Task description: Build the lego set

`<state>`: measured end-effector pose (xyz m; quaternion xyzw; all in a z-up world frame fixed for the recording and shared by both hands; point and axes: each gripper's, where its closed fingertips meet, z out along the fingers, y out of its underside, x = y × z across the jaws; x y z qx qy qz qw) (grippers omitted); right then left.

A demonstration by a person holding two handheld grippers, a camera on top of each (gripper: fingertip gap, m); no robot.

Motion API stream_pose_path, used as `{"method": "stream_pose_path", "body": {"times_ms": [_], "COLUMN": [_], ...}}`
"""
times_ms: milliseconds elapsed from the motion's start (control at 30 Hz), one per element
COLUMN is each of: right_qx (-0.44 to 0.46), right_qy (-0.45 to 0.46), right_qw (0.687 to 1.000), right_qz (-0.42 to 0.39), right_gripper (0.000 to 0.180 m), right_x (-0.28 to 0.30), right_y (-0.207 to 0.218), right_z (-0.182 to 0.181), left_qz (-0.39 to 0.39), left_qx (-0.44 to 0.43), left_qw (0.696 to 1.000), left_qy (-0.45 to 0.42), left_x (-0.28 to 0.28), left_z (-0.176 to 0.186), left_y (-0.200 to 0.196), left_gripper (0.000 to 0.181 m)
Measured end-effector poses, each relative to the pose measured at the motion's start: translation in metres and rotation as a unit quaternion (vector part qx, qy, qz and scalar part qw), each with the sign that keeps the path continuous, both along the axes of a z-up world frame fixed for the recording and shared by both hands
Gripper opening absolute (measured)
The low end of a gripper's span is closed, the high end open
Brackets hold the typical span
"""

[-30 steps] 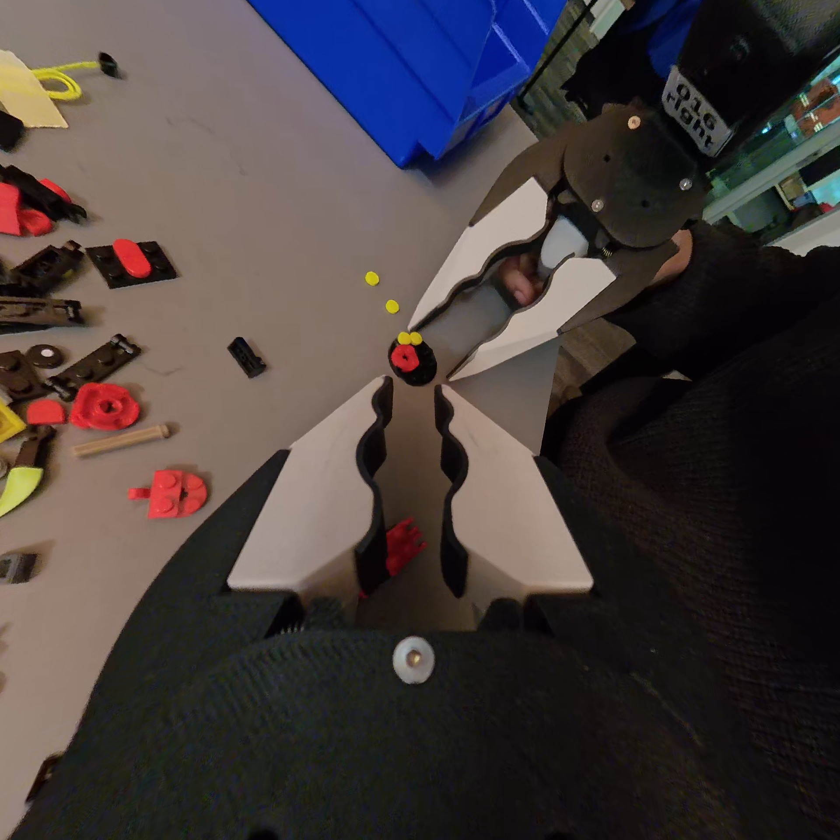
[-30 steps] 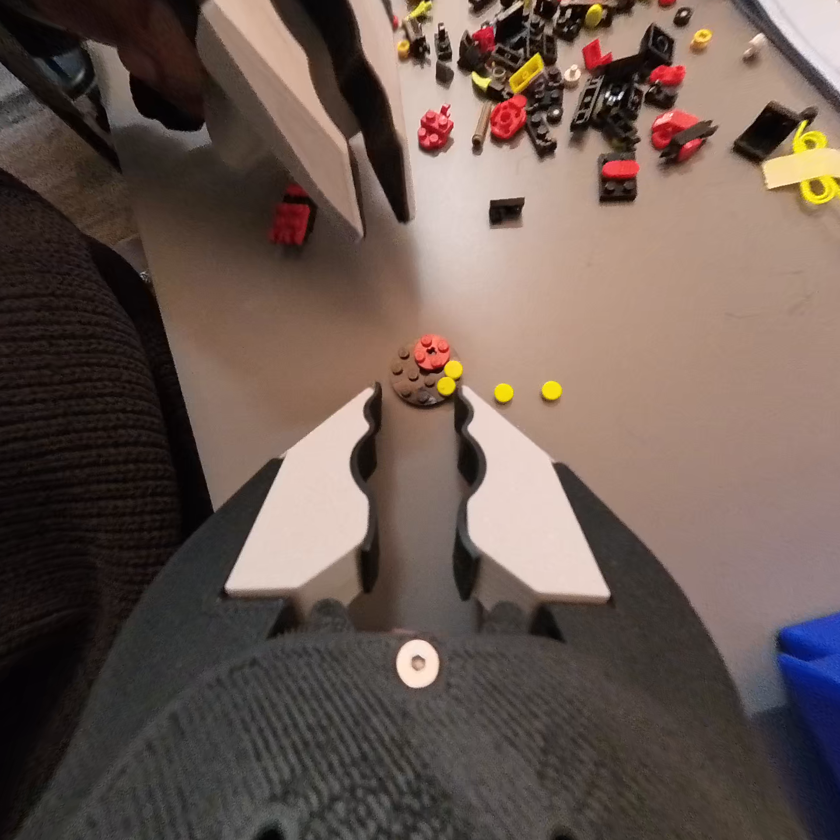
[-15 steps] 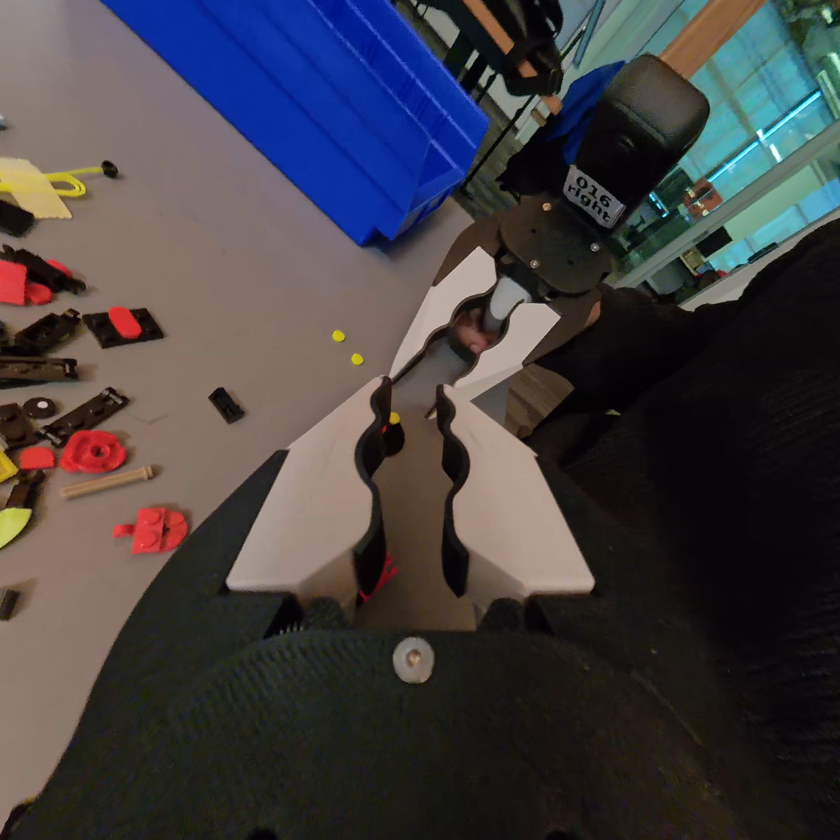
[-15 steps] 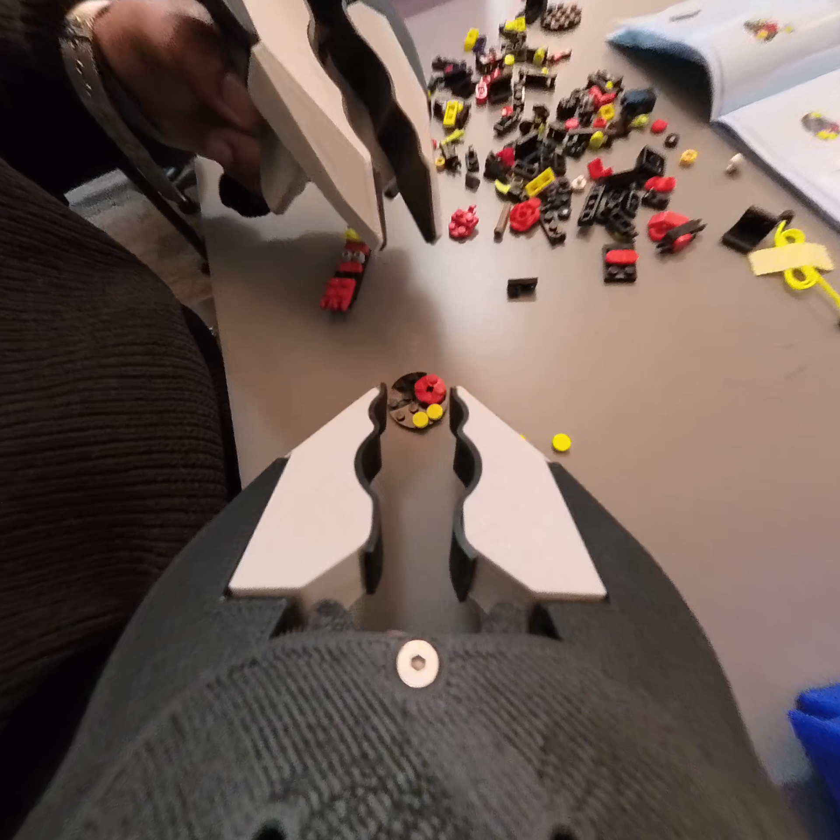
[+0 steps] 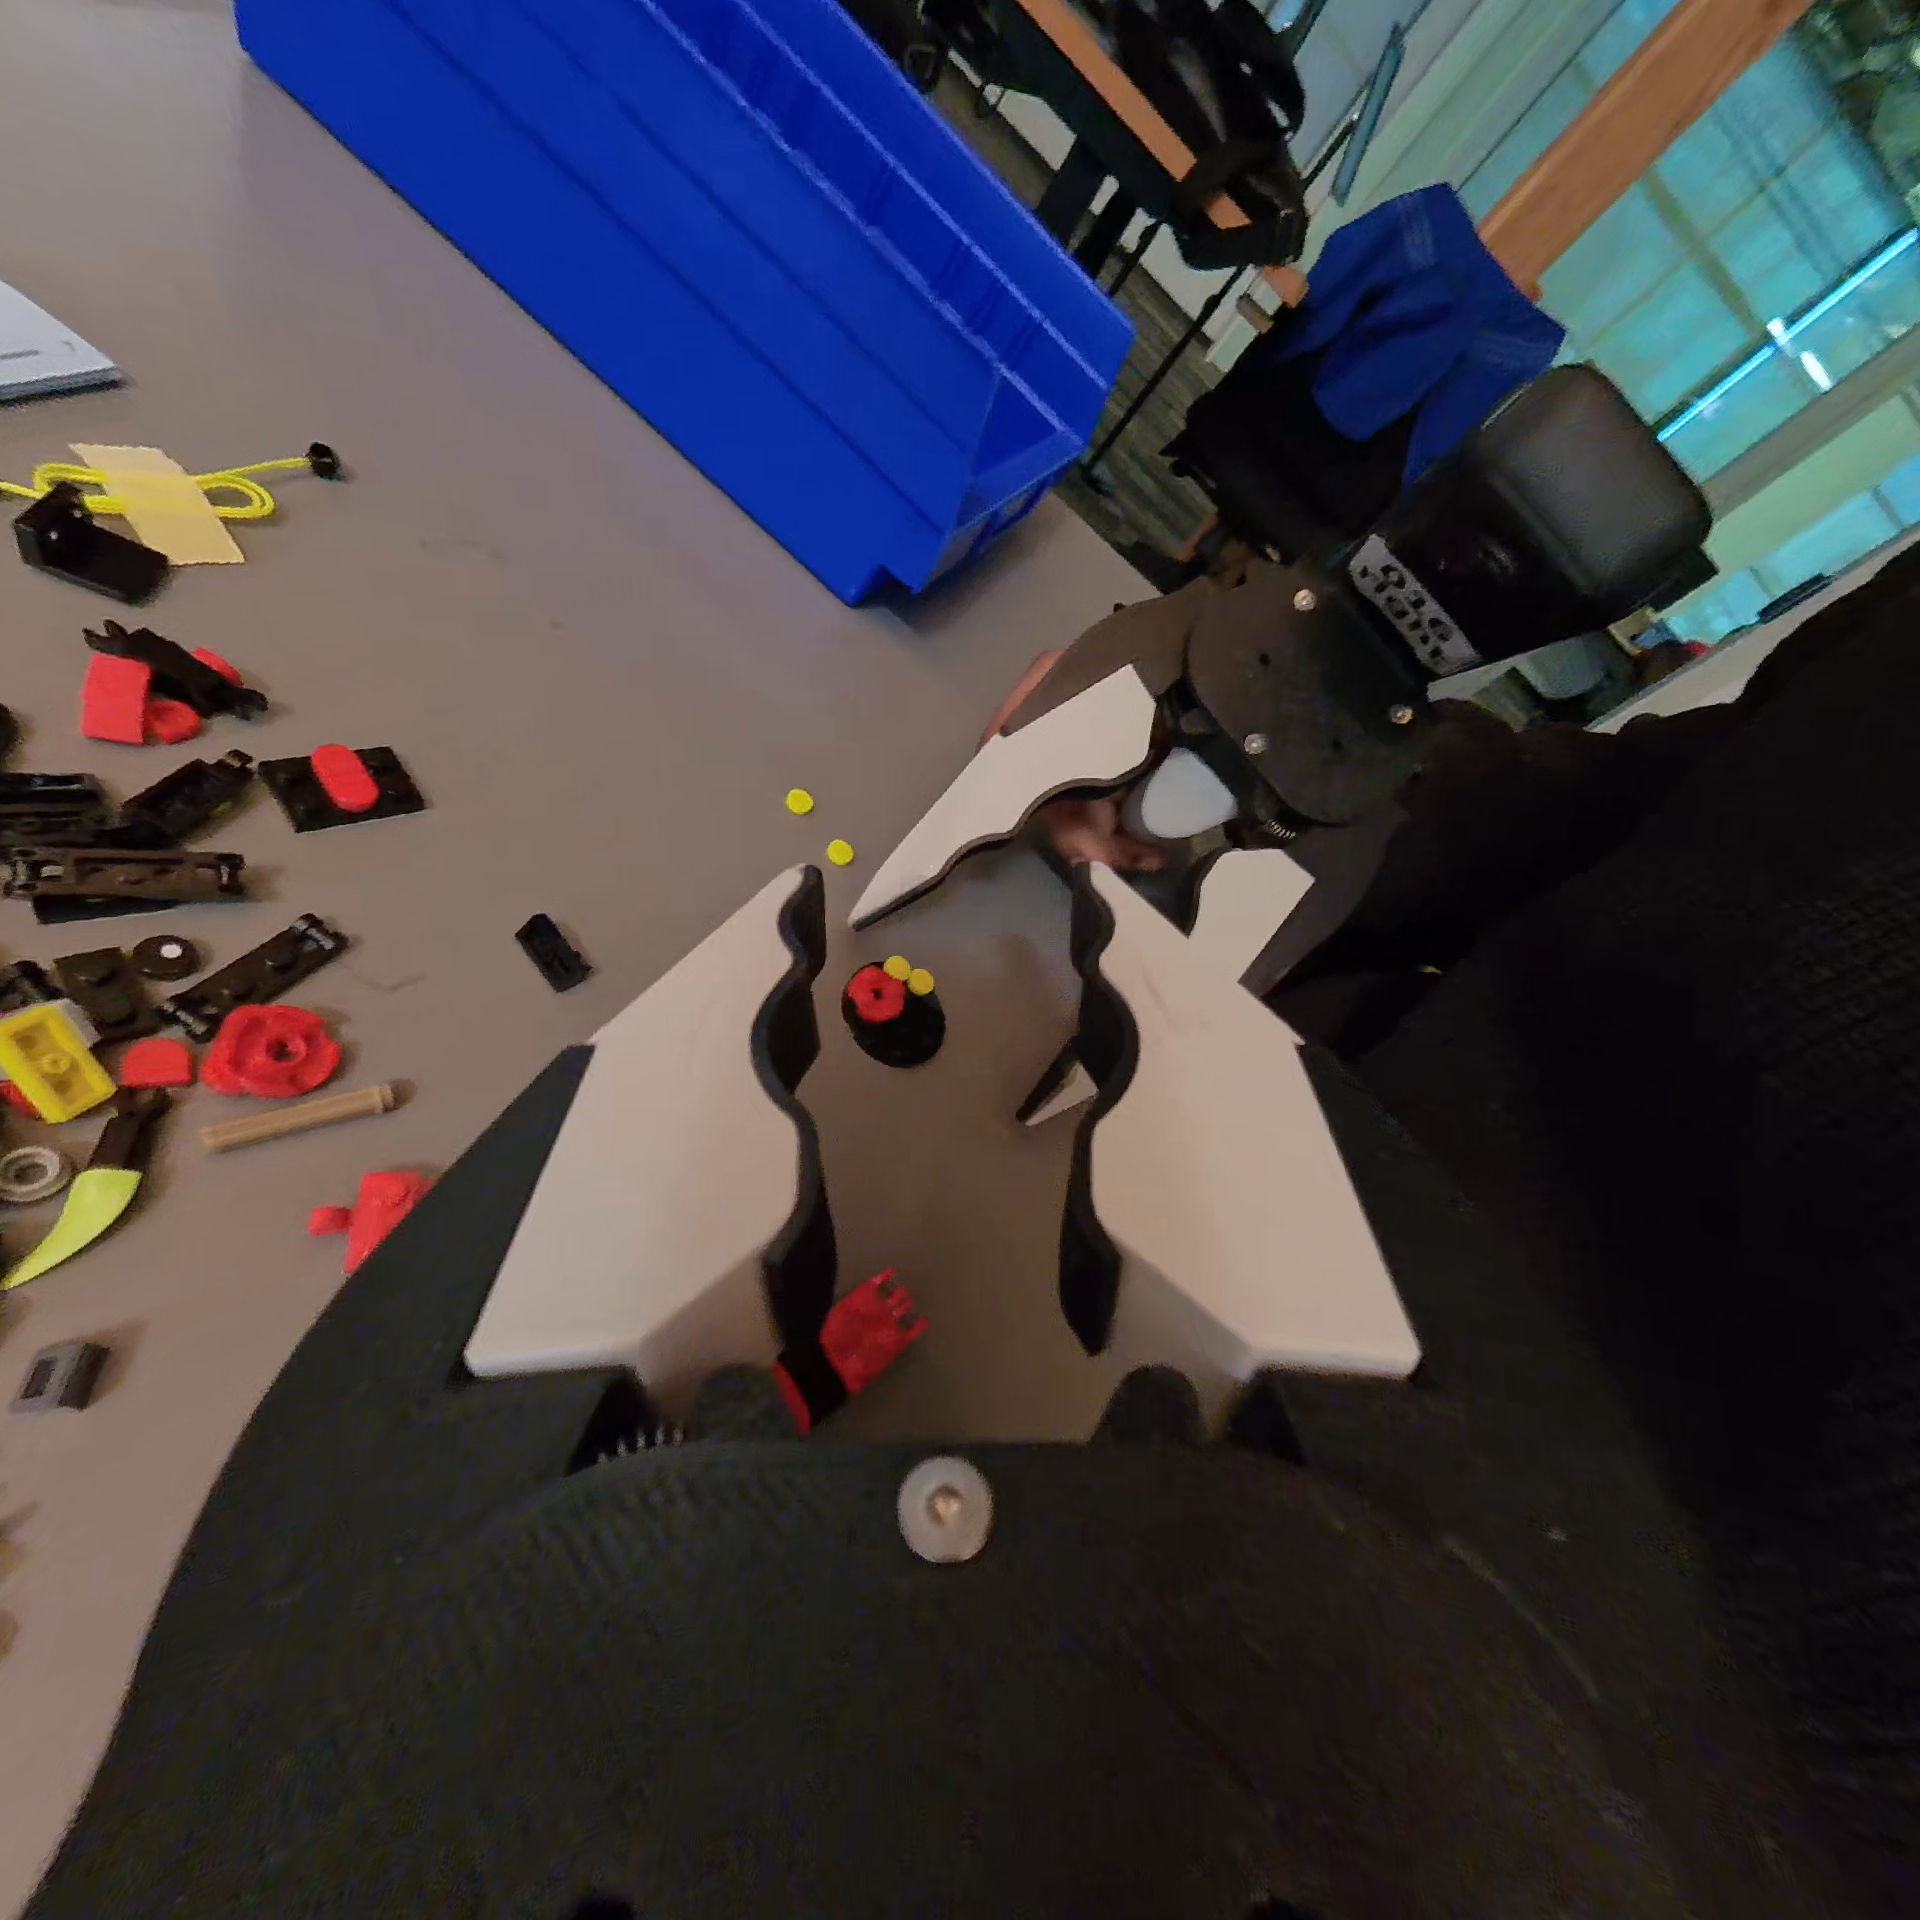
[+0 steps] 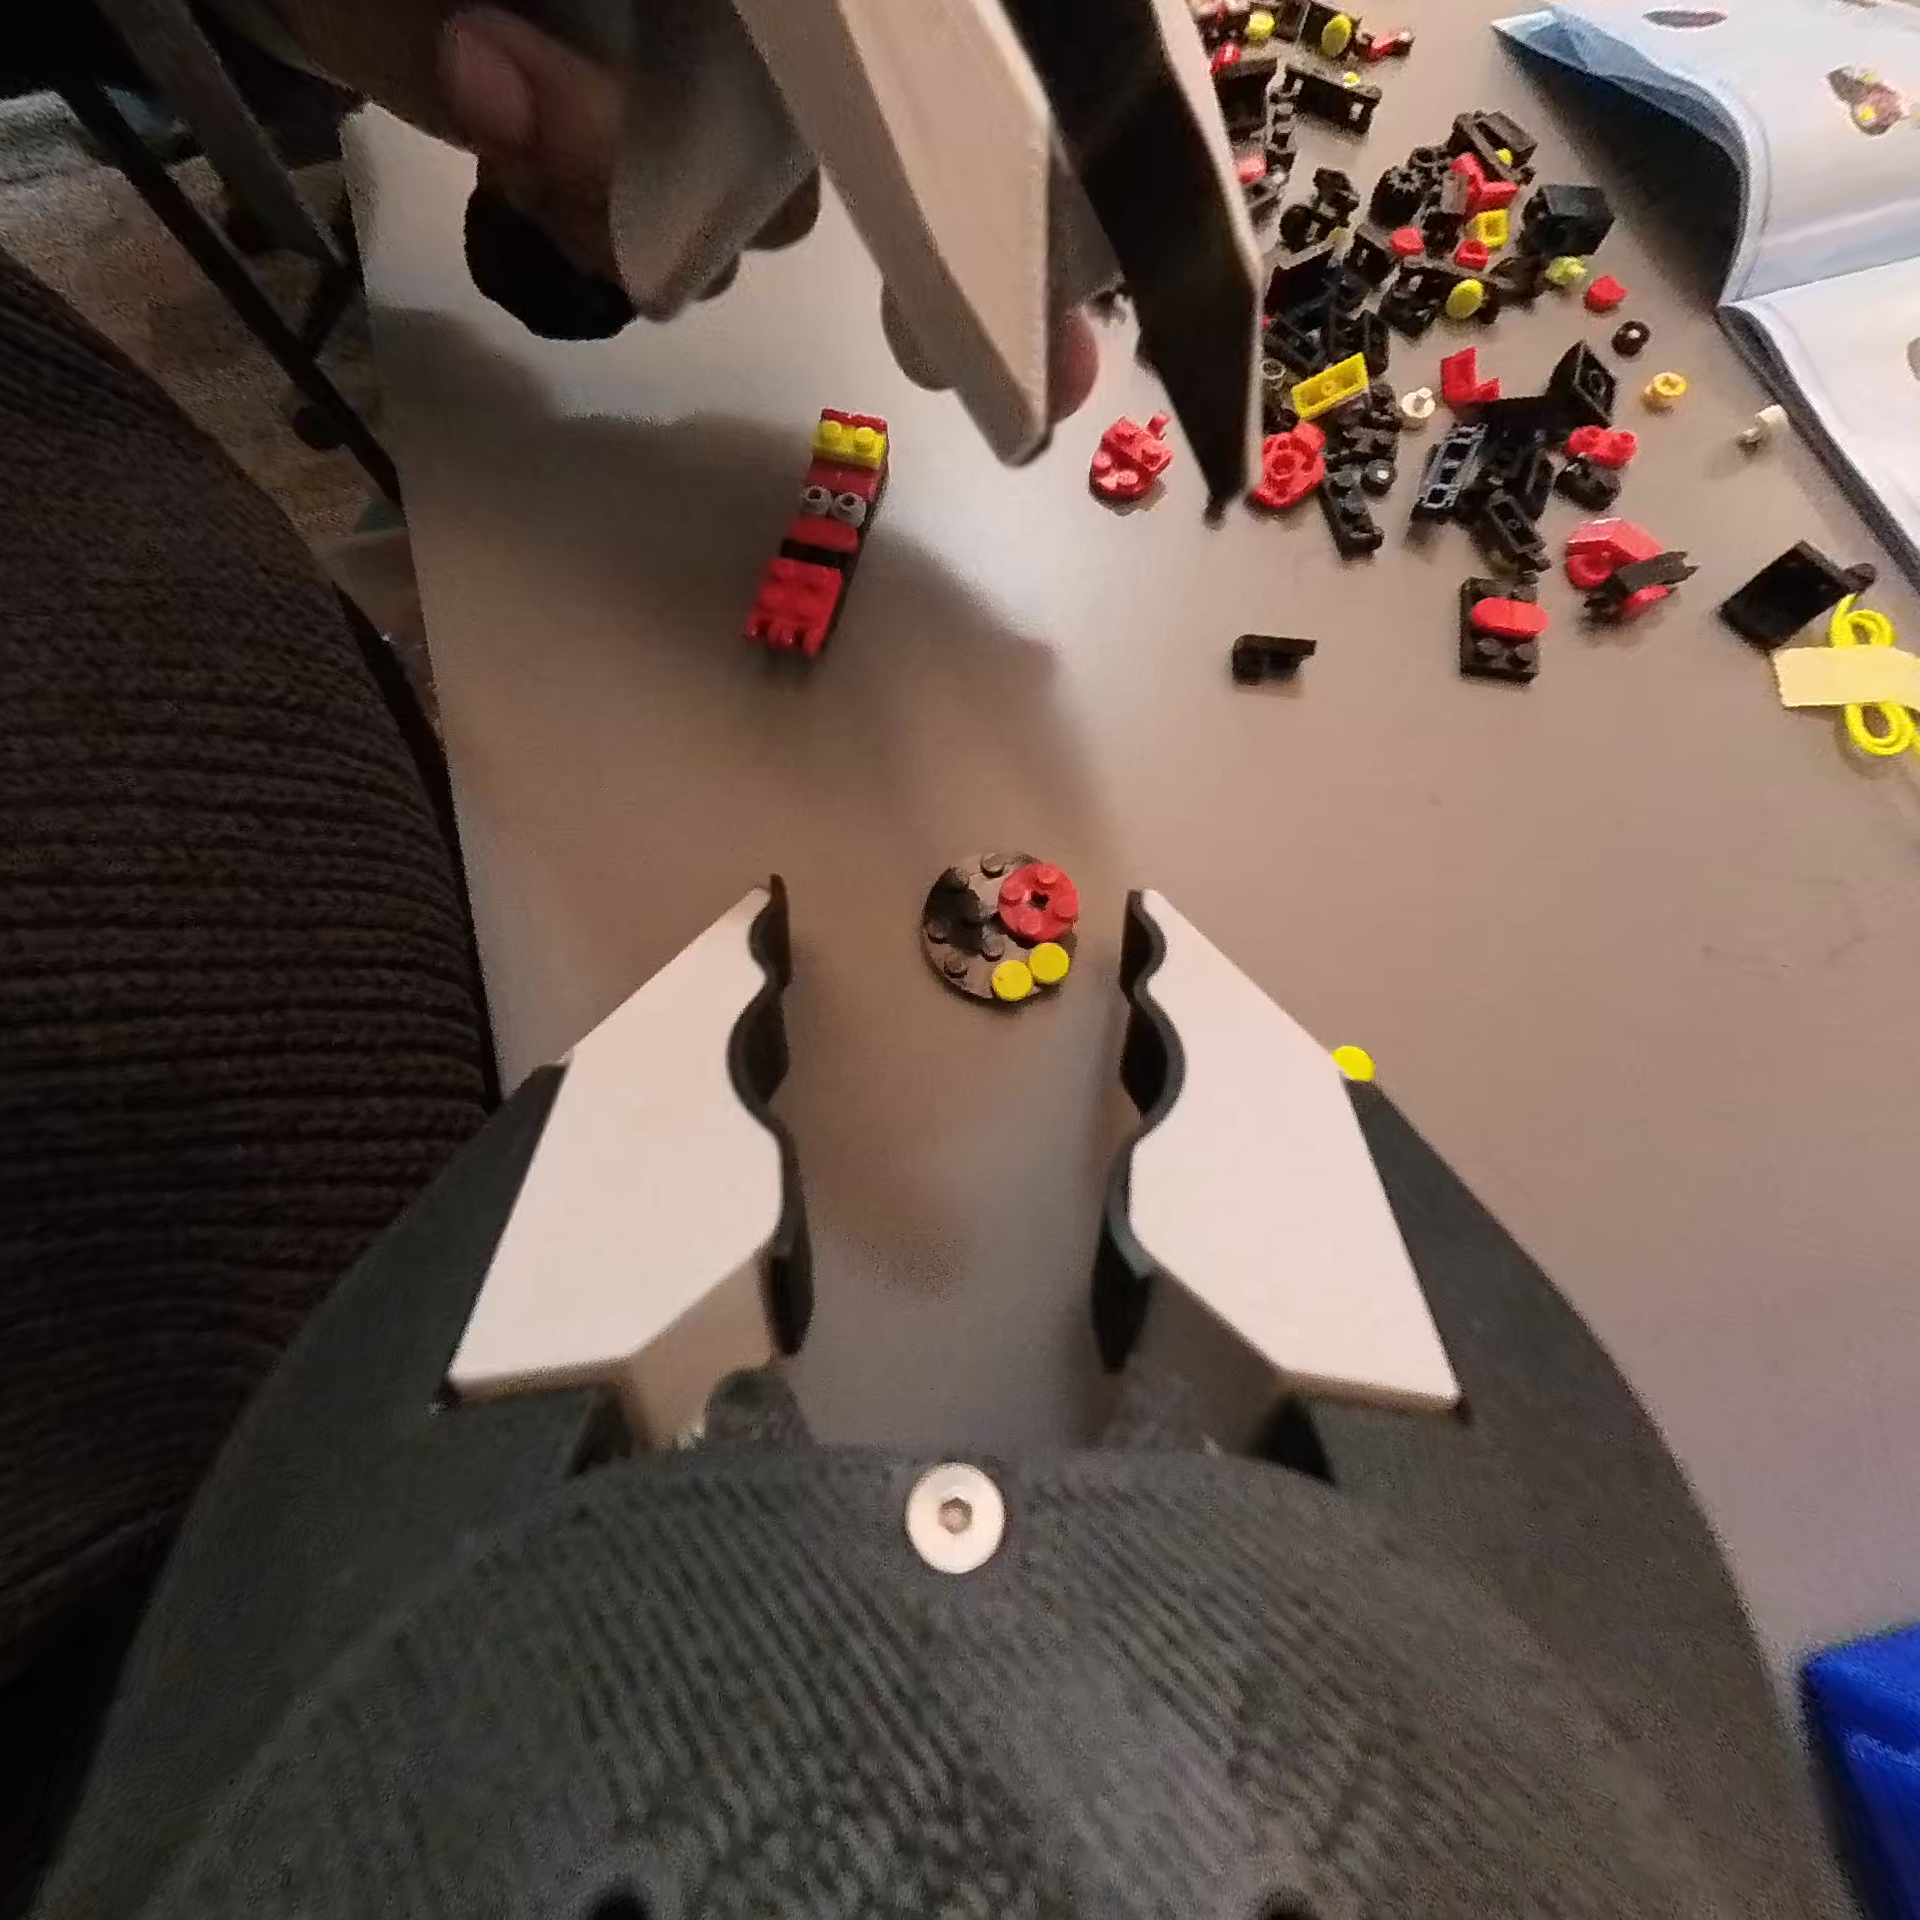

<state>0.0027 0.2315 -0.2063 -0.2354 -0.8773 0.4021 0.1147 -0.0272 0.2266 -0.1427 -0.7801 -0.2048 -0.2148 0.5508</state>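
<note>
A round black plate (image 6: 961, 935) carrying a red round piece and two yellow studs lies on the grey table. My right gripper (image 6: 956, 899) is open, with the plate just beyond and between its fingertips, not touching them. My left gripper (image 5: 945, 904) is open and empty, held above the table and pointing at the same plate (image 5: 899, 1039). It also shows in the right wrist view (image 6: 1122, 473), raised at the top. A small red, yellow and black build (image 6: 821, 530) lies near the table's left edge and shows under the left fingers (image 5: 857, 1335).
Two loose yellow studs (image 5: 798, 801) lie beside the plate. A pile of black, red and yellow pieces (image 6: 1455, 364) spreads behind. A booklet (image 6: 1818, 208) lies far right. A blue bin (image 5: 727, 260) stands along the table's edge. A yellow cord (image 6: 1870, 707) lies right. Tip to tip, the grippers are about 7 cm apart.
Both grippers have opened wide. The round plate, which sat right at the right gripper's narrow tips, now lies free on the table between them. The left gripper has tilted over it.
</note>
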Motion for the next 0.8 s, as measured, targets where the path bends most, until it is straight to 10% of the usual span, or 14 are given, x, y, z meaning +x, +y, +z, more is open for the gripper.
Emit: {"method": "stream_pose_path", "body": {"times_ms": [433,800], "right_qx": [0.042,0.021], "right_qy": [0.023,0.013], "right_qw": [0.999,0.998], "right_qz": [-0.022,-0.056], "right_gripper": [0.028,0.038], "right_x": [-0.010,-0.019], "right_y": [0.011,0.017], "right_z": [-0.009,-0.003], "left_qz": [0.004,0.006], "left_qx": [-0.011,-0.010], "left_qw": [1.000,1.000], "left_qy": [-0.008,-0.014], "left_x": [-0.002,-0.003], "left_z": [-0.004,-0.005], "left_y": [-0.001,-0.001], "left_gripper": [0.050,0.050]}}
